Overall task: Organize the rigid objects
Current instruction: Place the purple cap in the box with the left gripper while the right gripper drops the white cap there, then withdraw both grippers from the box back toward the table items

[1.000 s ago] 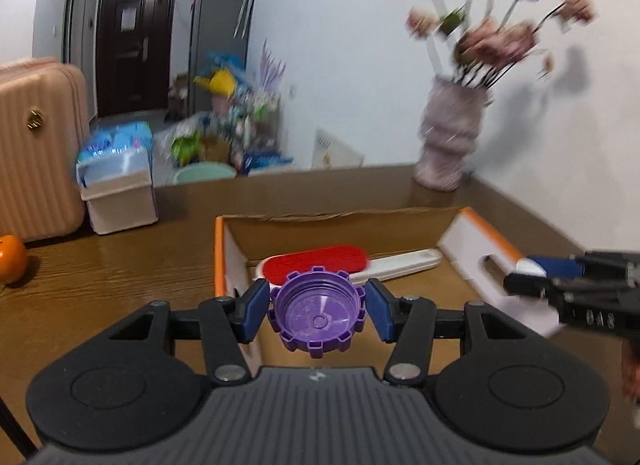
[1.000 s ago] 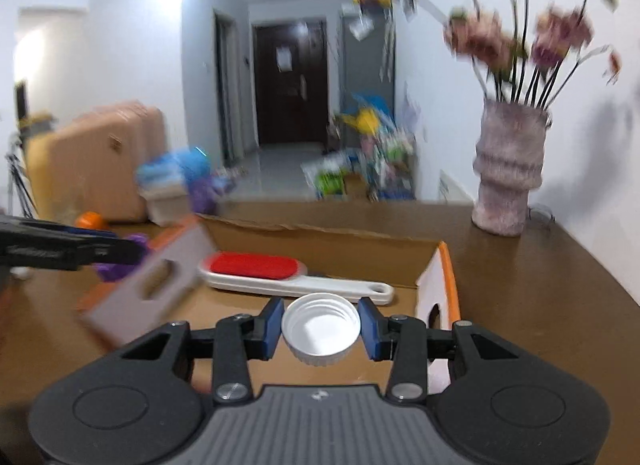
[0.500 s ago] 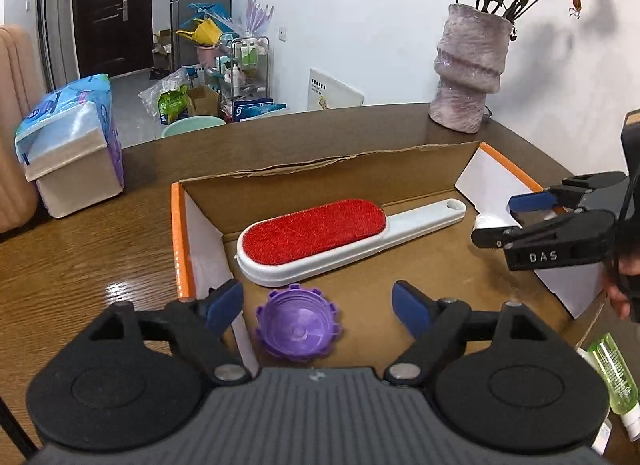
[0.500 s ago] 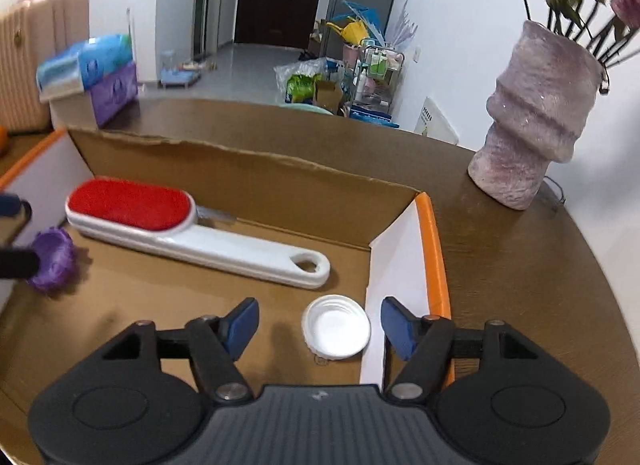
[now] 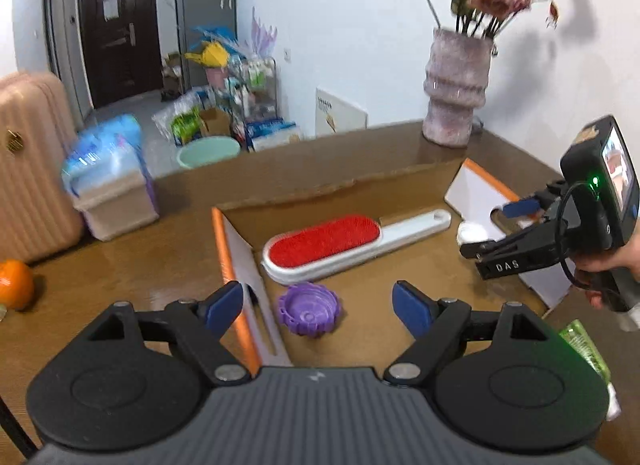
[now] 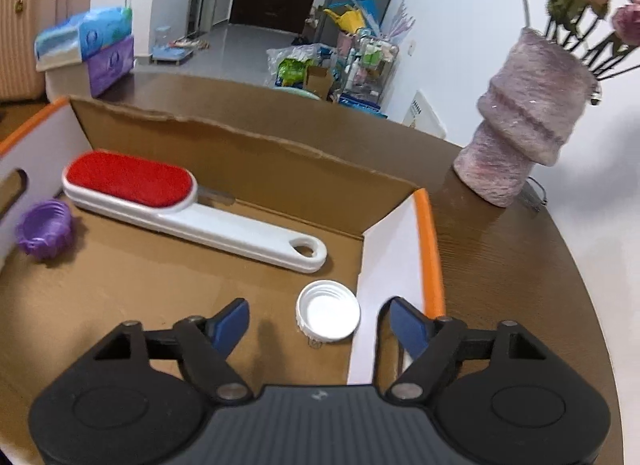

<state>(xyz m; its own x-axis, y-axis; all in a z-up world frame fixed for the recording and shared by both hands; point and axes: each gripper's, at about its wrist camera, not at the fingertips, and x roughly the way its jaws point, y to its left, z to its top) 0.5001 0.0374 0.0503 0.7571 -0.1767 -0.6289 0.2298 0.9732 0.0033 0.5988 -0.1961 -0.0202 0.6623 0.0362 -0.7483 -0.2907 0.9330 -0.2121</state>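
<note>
**Caps in box, both tongs apart**

Left tongs [image 5: 318, 303] spread wide w/ nothing gripped; purple cap [image 5: 309, 308] lies on the cardboard box [image 5: 280, 181] floor by its left wall. Right tongs [image 6: 319, 320] opening; white cap [image 6: 328, 317] lies loose between them, near right wall. Lint brush [image 6: 180, 205] lies btwn the caps. Box sits on the counter [image 5: 132, 249].

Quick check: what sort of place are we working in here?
Most likely a lived-in home: a wooden table with a vase of flowers, a suitcase by it, and a hallway with a door and household clutter.
</note>
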